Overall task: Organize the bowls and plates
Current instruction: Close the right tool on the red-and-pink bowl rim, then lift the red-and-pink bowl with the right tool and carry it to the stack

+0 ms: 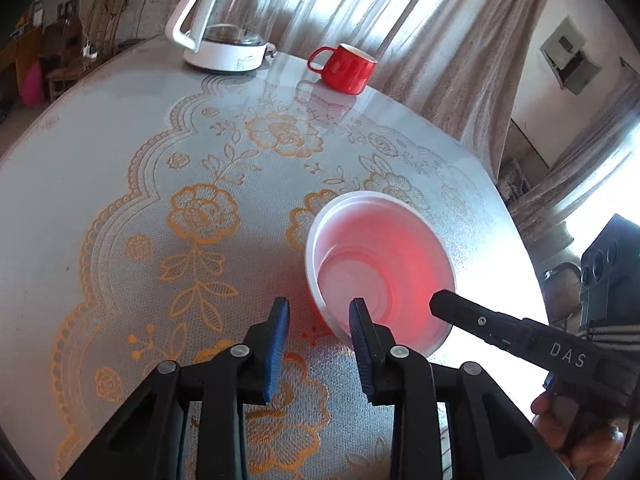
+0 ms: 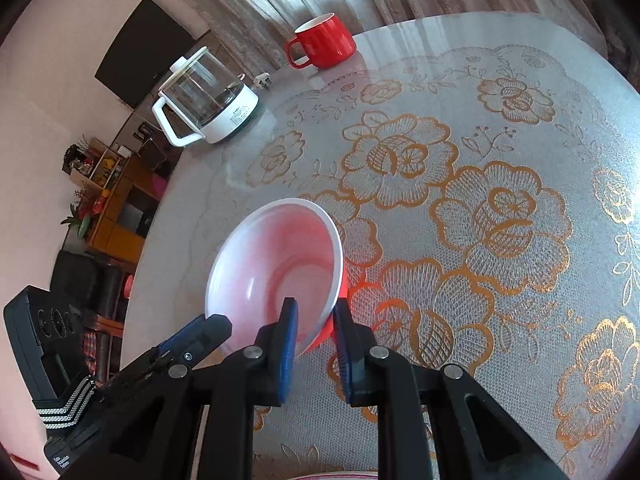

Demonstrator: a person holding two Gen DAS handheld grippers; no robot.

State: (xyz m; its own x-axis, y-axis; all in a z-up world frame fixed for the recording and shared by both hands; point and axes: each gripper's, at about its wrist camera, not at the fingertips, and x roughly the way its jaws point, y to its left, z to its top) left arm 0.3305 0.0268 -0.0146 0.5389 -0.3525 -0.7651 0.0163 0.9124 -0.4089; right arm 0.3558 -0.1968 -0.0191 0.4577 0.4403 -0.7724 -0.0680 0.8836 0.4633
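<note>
A bowl [image 1: 380, 264], white inside and red outside, sits on the lace-covered table; it also shows in the right wrist view [image 2: 276, 264]. My left gripper [image 1: 320, 312] is open, its fingers straddling the bowl's near-left rim, one inside and one outside. My right gripper [image 2: 314, 314] is open, its blue pads straddling the bowl's near rim; in the left wrist view its black finger [image 1: 472, 312] reaches over the bowl's right rim. The left gripper's finger [image 2: 196, 336] shows at the bowl's left edge in the right wrist view.
A red mug [image 1: 346, 68] and a glass kettle [image 1: 228, 28] on a white base stand at the table's far side; both also show in the right wrist view, mug [image 2: 324, 42], kettle [image 2: 208, 100]. Curtains hang behind. A pink plate rim [image 2: 336, 475] peeks in at the bottom.
</note>
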